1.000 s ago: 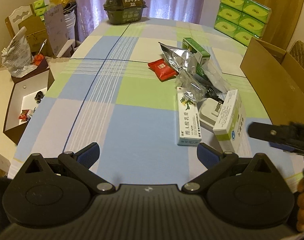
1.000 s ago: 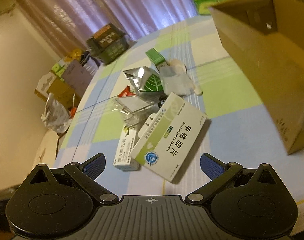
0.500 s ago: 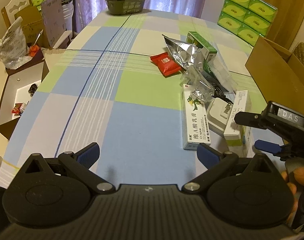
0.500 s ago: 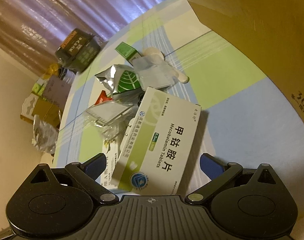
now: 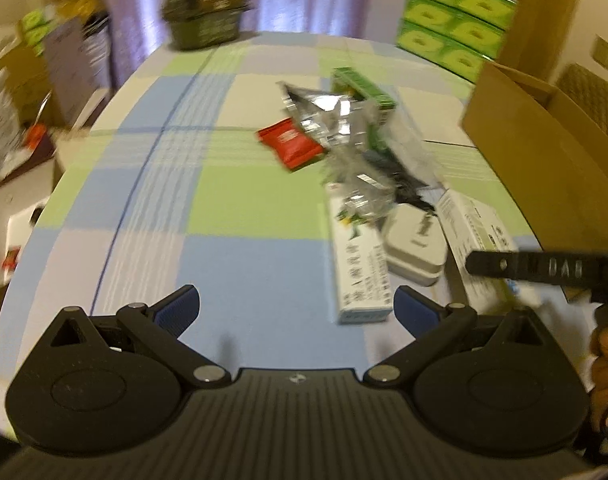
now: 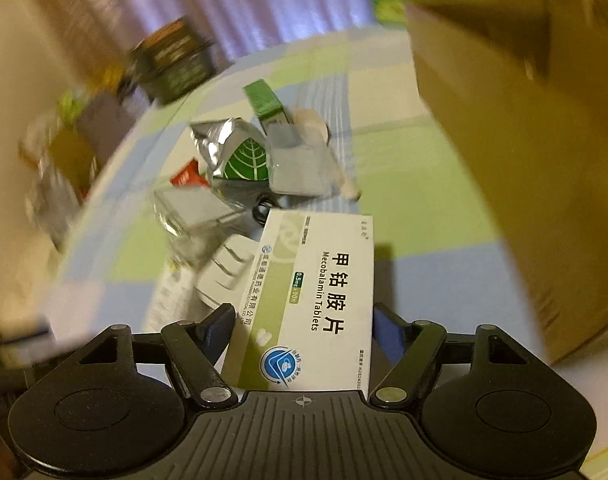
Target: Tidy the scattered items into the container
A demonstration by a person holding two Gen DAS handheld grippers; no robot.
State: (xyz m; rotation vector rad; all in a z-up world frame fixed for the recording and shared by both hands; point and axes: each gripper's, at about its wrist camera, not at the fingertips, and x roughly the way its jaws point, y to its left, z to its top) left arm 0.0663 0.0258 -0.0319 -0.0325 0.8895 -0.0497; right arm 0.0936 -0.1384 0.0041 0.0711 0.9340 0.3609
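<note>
My right gripper (image 6: 304, 328) is shut on the white-and-green tablets box (image 6: 324, 280), a pad against each long side. The left wrist view shows that box (image 5: 476, 232) under the right gripper (image 5: 544, 268), which comes in from the right. My left gripper (image 5: 297, 306) hangs open over the checked tablecloth (image 5: 223, 208), holding nothing. Scattered beyond it are a long white box (image 5: 360, 272), a white charger (image 5: 414, 244), crumpled clear plastic (image 5: 368, 192), a silver foil bag (image 5: 324, 114), a red packet (image 5: 291, 146) and a green box (image 5: 364, 90). The open cardboard box (image 5: 536, 148) (image 6: 504, 152) stands at the right.
A dark green carton (image 5: 201, 8) sits at the table's far end. Green tissue packs (image 5: 456, 20) are stacked behind the cardboard box. Boxes and bags (image 5: 31, 92) crowd the floor off the table's left edge. A hand (image 5: 604, 364) holds the right gripper.
My right gripper has pushed forward over the tablets box and its fingers have narrowed onto it. The left gripper has drifted a little closer to the pile, still open.
</note>
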